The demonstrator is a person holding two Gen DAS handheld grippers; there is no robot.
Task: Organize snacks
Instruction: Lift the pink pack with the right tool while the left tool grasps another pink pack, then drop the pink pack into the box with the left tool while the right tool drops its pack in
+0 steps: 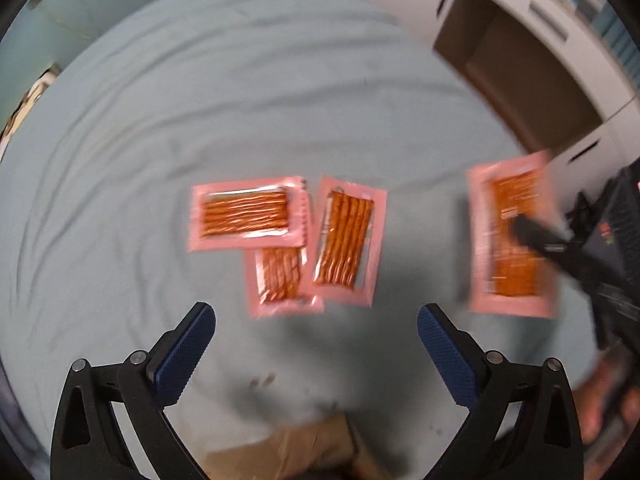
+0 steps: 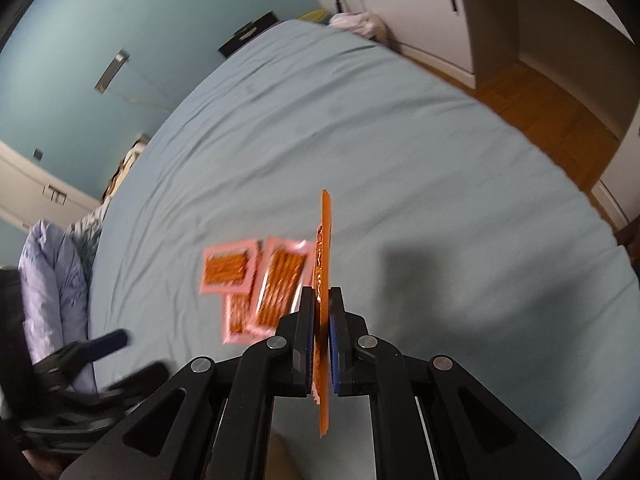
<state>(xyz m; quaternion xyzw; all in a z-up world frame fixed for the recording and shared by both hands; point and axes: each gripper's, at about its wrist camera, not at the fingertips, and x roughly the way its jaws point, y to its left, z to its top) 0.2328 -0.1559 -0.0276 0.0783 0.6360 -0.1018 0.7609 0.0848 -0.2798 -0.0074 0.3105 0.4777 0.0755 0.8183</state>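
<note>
**A:** Logging the right gripper [image 2: 320, 300] first: you had its blue pads clamped flat on a fourth pink snack packet [image 2: 325, 248], gripped partway along its length. In the right wrist view the packet stood edge-on between the two fingers, running straight ahead of them and past them at both ends. In the left wrist view the same packet [image 1: 514, 236] hung to the right of the packet cluster, well apart from it, with a dark finger across its face. Motion blur was heavy there.

**B:** And the cluster itself?

**A:** Three packets lay on the light blue bedsheet [image 1: 200, 100]. You had the horizontal packet [image 1: 248, 214] at the cluster's left, its lower right corner overlapping the lower packet [image 1: 280, 280]. The tilted packet [image 1: 346, 240] sat at the cluster's right, its left edge overlapping the lower packet and just beside the horizontal one. All three showed orange sticks through clear windows.

**B:** Left gripper?

**A:** You held the left gripper [image 1: 316, 354] spread wide, nothing between its blue pads, hovering on the near side of the cluster. Whether it was clear of the sheet I could not tell. White cabinets [image 1: 560, 20] stood beyond the bed, to the cluster's far right.
</note>
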